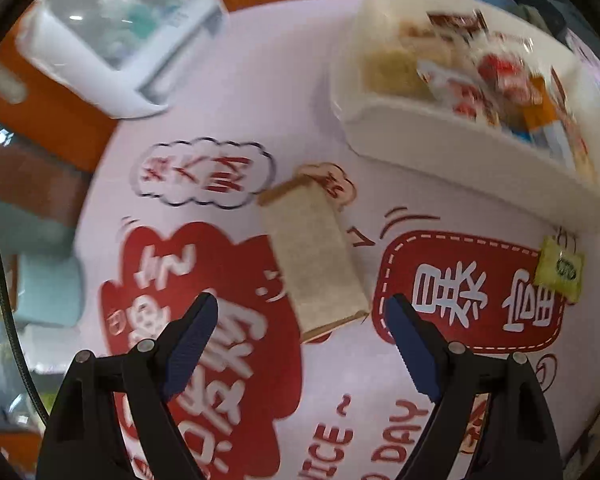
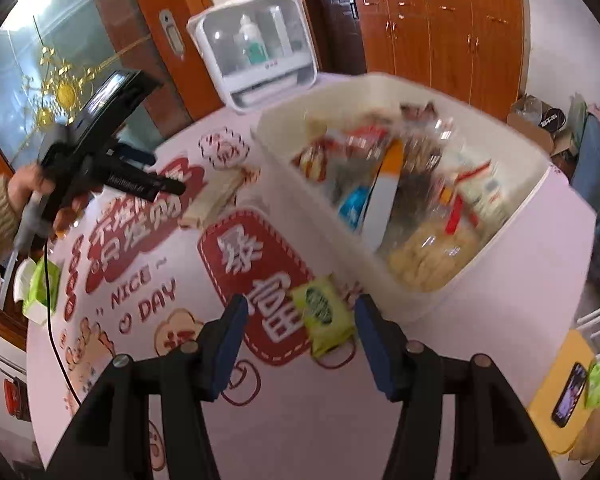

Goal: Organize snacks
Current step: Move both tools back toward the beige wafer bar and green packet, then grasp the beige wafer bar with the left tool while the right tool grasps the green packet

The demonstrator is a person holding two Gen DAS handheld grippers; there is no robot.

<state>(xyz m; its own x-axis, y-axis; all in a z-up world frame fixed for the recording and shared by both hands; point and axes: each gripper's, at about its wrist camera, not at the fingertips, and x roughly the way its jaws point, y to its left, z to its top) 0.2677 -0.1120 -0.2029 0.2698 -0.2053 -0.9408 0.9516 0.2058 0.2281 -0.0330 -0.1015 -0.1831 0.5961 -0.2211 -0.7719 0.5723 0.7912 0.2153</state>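
A white bin point(image 2: 452, 292) stands on the table point(image 2: 300, 420), which wears a pale cloth printed with red badges and lettering. The bin is packed with wrapped snacks: a pale yellow biscuit-like pack point(image 2: 432, 256) at the near end, a tall orange-and-white packet point(image 2: 384, 200) standing on edge, a small blue packet point(image 2: 352, 204) beside it, and red-and-white wrappers further in; motion blur makes the rest hard to name. At the far edge of the table sits a white cabinet point(image 2: 256, 52) with a clear domed front holding bottles. A green tissue pack point(image 2: 40, 292) lies near the table's left edge in the right wrist view, and a phone point(image 2: 568, 396) rests on a yellow stool off to the right.

Two snacks lie loose on the cloth. A long tan wrapped slab point(image 1: 316, 260) lies just ahead of the left claw point(image 1: 300, 320), roughly in line with the gap between its fingers, one end reaching toward the right finger point(image 1: 404, 320); the fingers stand wide apart and hold nothing. A small green sachet point(image 2: 324, 312) lies just beside the bin's near wall, directly ahead of the right claw point(image 2: 300, 320), between the lines of its two fingers but not touched by them; this claw is partly open and empty. In the right wrist view a hand point(image 2: 32, 188) carries the left claw above the slab.
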